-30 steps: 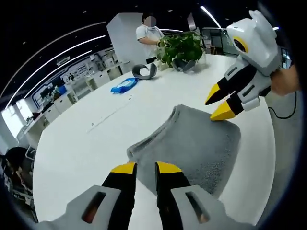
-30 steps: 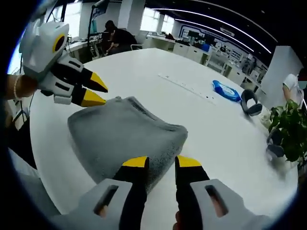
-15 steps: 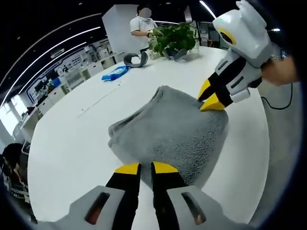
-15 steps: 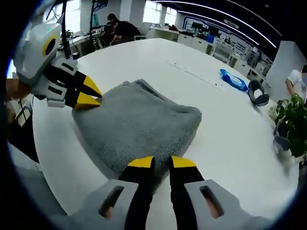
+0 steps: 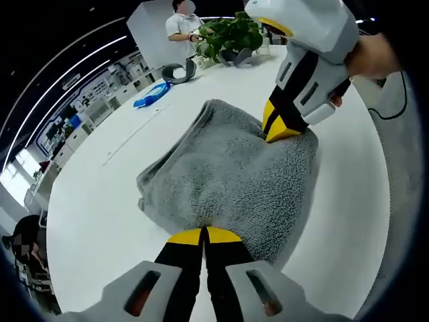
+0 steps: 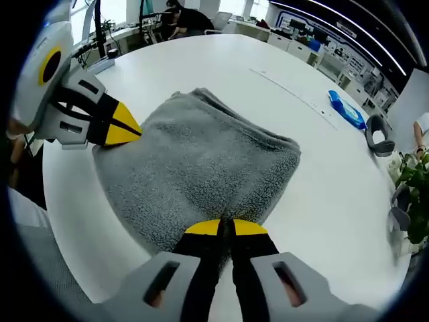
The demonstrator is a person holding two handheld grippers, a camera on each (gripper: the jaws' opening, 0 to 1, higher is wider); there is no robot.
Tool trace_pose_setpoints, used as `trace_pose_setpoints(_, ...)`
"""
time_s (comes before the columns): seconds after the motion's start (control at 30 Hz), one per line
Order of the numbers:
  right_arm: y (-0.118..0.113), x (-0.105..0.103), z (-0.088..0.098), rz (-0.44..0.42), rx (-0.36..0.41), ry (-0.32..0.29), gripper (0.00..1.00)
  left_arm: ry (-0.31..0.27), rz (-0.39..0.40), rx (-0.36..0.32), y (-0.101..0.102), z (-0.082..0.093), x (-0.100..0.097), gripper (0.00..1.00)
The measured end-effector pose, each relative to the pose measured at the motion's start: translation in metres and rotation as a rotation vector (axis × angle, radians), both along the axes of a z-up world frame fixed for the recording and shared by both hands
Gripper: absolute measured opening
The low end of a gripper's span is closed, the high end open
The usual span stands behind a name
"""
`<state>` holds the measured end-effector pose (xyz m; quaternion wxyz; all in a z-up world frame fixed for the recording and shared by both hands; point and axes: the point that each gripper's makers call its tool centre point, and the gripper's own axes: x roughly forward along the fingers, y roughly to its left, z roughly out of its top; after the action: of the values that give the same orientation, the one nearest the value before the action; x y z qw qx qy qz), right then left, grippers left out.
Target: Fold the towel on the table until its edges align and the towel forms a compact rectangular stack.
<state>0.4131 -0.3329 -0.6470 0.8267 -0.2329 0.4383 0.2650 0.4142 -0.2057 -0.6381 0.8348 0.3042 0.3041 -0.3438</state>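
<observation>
A grey folded towel point(image 5: 221, 168) lies on the white round table point(image 5: 94, 201). In the left gripper view, my left gripper point(image 5: 203, 235) is shut on the towel's near edge, its yellow tips pressed together. My right gripper point(image 5: 282, 131) comes in from the upper right, shut on the towel's far corner. In the right gripper view the towel point(image 6: 201, 154) spreads ahead and my right gripper point(image 6: 224, 228) pinches its near edge. There the left gripper point(image 6: 125, 127) enters from the left, its tips closed at the towel's left corner.
At the table's far side stand a potted plant point(image 5: 234, 33), grey headphones point(image 5: 175, 69) and a blue packet point(image 5: 151, 94), with a person point(image 5: 181, 23) behind them. A black cable point(image 5: 404, 114) runs off the right edge. Bare tabletop point(image 6: 335, 181) lies around the towel.
Both grippers have come down onto the towel, and their jaws went from open to shut on its edges. The towel looks larger as the cameras moved in.
</observation>
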Motion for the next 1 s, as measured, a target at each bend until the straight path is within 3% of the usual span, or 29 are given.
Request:
trace_pose_setpoints(0.23, 0.001, 0.016, -0.001, 0.0, -0.008, -0.019, 0.02, 0.009, -0.001, -0.034, 0.0, -0.002, 0.006, 0.01)
trace_pose_setpoints(0.43, 0.0, 0.018, 0.002, -0.025, 0.009, -0.039, 0.02, 0.017, 0.025, -0.05, 0.001, 0.0, 0.008, 0.01)
trace_pose_setpoints(0.63, -0.005, 0.017, 0.023, -0.158, 0.125, -0.103, 0.04, -0.008, 0.159, -0.146, 0.011, 0.02, 0.008, 0.01)
trace_pose_setpoints(0.8, 0.0, 0.007, 0.058, -0.2, 0.29, -0.208, 0.02, -0.065, 0.208, -0.278, 0.017, 0.051, 0.007, 0.1)
trace_pose_setpoints(1.0, -0.009, -0.023, 0.085, -0.266, 0.42, -0.282, 0.16, -0.11, 0.264, -0.388, 0.033, 0.078, -0.009, 0.26)
